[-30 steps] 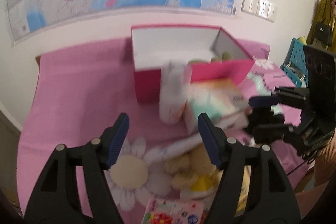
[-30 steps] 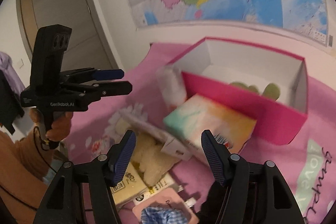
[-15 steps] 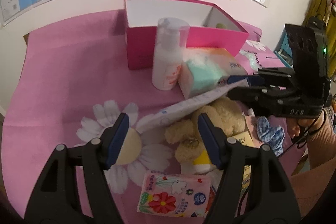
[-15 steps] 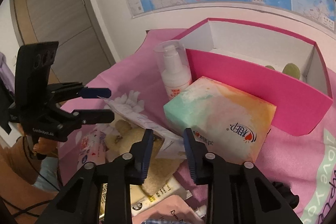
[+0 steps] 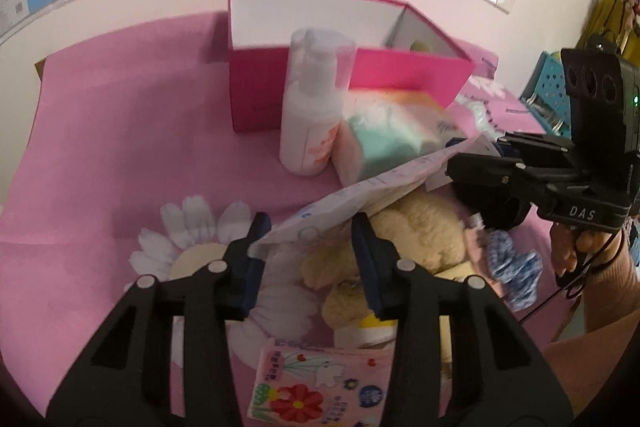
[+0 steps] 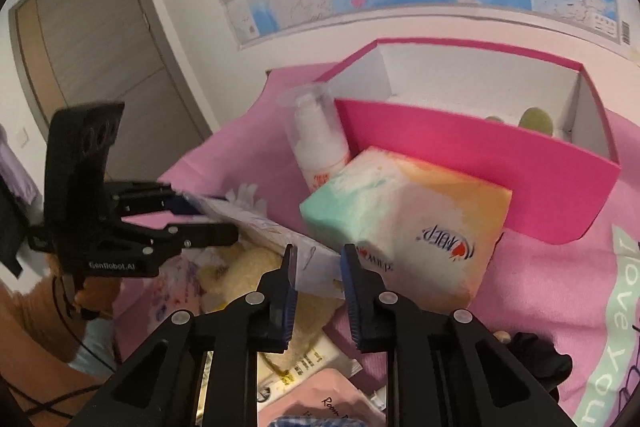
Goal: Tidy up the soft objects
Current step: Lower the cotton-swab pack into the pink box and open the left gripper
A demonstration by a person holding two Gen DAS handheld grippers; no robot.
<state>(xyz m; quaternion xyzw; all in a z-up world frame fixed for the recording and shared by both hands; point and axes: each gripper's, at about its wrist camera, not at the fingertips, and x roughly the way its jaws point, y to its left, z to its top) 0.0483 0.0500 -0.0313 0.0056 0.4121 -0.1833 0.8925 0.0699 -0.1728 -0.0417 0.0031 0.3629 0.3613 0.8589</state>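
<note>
Here, both jaws just closing on white packet [image 5: 362, 193], plush toy [image 5: 416, 231] half hidden beneath

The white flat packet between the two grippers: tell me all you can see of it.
The white flat packet is thin and pale, with small blue print and a crinkly look like plastic film. It hangs slanted above the cream plush toy, in front of the pastel tissue pack. The right gripper, whose jaws have just been closing, pinches one end. The left gripper brackets the other end, jaws just closing too; contact there is unclear.
</note>
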